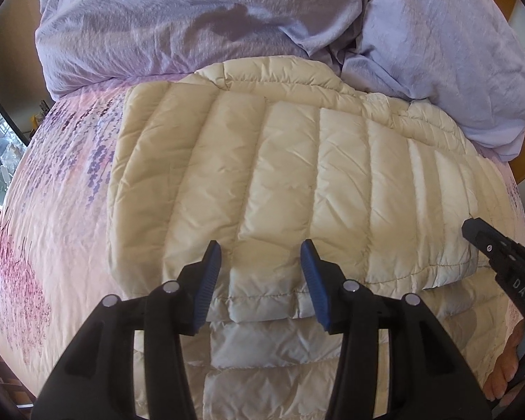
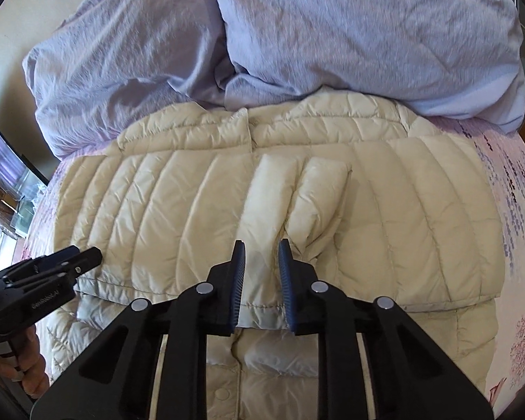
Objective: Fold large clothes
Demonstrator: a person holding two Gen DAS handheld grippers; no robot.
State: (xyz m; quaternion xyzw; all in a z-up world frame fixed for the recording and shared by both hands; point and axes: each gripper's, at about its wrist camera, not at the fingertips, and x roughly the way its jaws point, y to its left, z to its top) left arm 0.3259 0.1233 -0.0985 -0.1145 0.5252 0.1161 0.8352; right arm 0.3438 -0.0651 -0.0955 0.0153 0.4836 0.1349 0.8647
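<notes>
We see the puffy cream jacket (image 1: 280, 182) lying on the flowery bed sheet (image 1: 59, 189), near the purple blanket (image 1: 164, 24). Our left gripper (image 1: 260, 280) pinches a wide fold of its edge. Our right gripper (image 2: 261, 280) squeezes a smaller fold.

We see the left tool (image 1: 260, 280) with blue pads (image 1: 208, 280) astride the folded hem of a cream puffer jacket (image 1: 290, 175) on a floral bed (image 1: 52, 227). Lilac duvet (image 1: 192, 17) bunched behind; right tool (image 1: 472, 231) at the jacket's right edge.
</notes>
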